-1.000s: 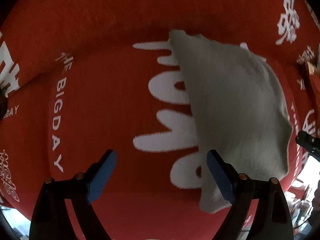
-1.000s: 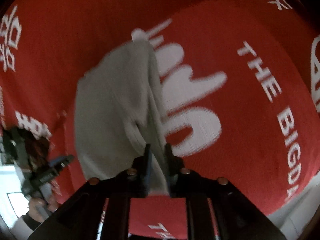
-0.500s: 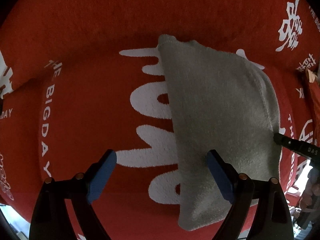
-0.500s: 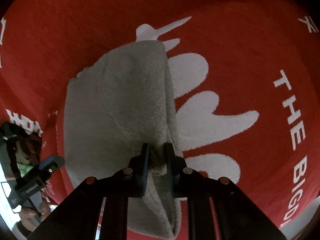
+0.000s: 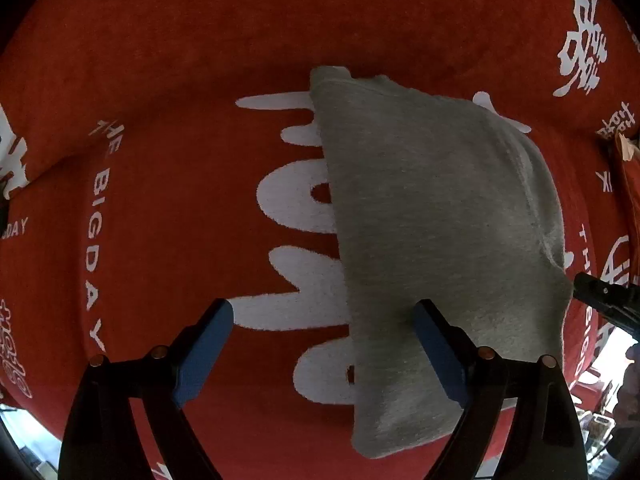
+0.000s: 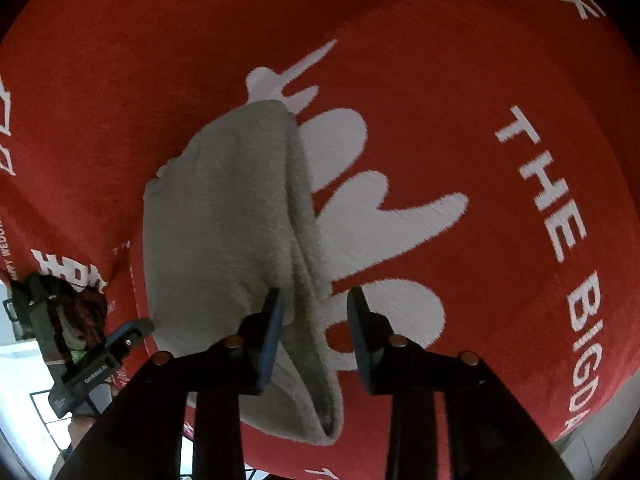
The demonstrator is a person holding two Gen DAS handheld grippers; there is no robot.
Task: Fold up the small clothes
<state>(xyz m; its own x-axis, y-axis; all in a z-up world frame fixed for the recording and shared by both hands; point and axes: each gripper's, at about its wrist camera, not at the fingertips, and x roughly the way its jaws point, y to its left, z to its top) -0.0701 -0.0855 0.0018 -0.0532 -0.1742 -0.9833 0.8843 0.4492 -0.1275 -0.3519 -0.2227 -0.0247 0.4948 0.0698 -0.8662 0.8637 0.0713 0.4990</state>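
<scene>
A grey folded garment (image 5: pixel 432 220) lies flat on the red cloth (image 5: pixel 160 160) with white lettering. My left gripper (image 5: pixel 322 316) hangs open above it and points straight down. Its right blue pad (image 5: pixel 436 352) is over the garment's near left part, and its left pad is over bare cloth. My right gripper (image 6: pixel 316 320) is low at the garment's (image 6: pixel 224 220) near folded edge, and its jaws are opening. That thick fold lies between them beside the left finger, and the right finger stands apart from it. The right gripper's tip (image 5: pixel 600 300) shows at the garment's right corner.
The red cloth covers the whole surface, with a raised fold or ridge across the far side (image 5: pixel 280 40). The left gripper's body (image 6: pixel 96 360) shows at the cloth's left edge in the right wrist view. Bright floor (image 6: pixel 24 400) lies beyond that edge.
The right gripper's jaws were pinched on the garment's folded edge and now stand apart. The garment was laid down and has settled flat. The left gripper stayed where it was.
</scene>
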